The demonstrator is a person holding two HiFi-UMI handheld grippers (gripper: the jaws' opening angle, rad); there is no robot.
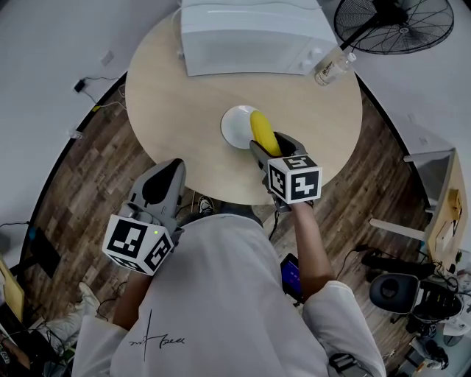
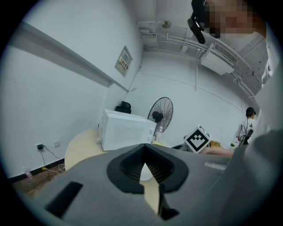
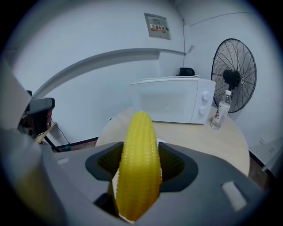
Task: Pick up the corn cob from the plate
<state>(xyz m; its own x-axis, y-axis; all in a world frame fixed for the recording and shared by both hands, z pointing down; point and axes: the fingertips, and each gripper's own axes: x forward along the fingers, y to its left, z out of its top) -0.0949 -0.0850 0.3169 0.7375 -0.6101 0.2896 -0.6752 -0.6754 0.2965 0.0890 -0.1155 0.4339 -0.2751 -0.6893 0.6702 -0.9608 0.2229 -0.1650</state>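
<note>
**A:** Since the round table (image 1: pixel 169 96) fills most of the head view, what stands on it?

**B:** At its far edge is a white microwave (image 1: pixel 250 33). A black fan (image 1: pixel 394 22) stands off the table, on the floor at the far right.

**A:** And the two tools?

**B:** At the table's near-left rim hangs the left gripper (image 1: pixel 171 168), well apart from the plate. Its own view shows the jaw tips met, with nothing between them. From the near edge the right gripper (image 1: pixel 272 146) reaches in, its jaws clamped on either side of the corn cob.

**A:** Where exactly is that cob?

**B:** The yellow corn cob (image 1: pixel 261 127) points away from the person, its near end between the jaws. It crosses the right rim of the small white plate (image 1: pixel 234 127), which sits near the table's middle. Whether the cob touches the plate, I cannot tell.

**A:** Anything smaller?

**B:** A clear bottle (image 1: pixel 329 70) lies tilted just right of the microwave, near the table's far-right edge.
</note>
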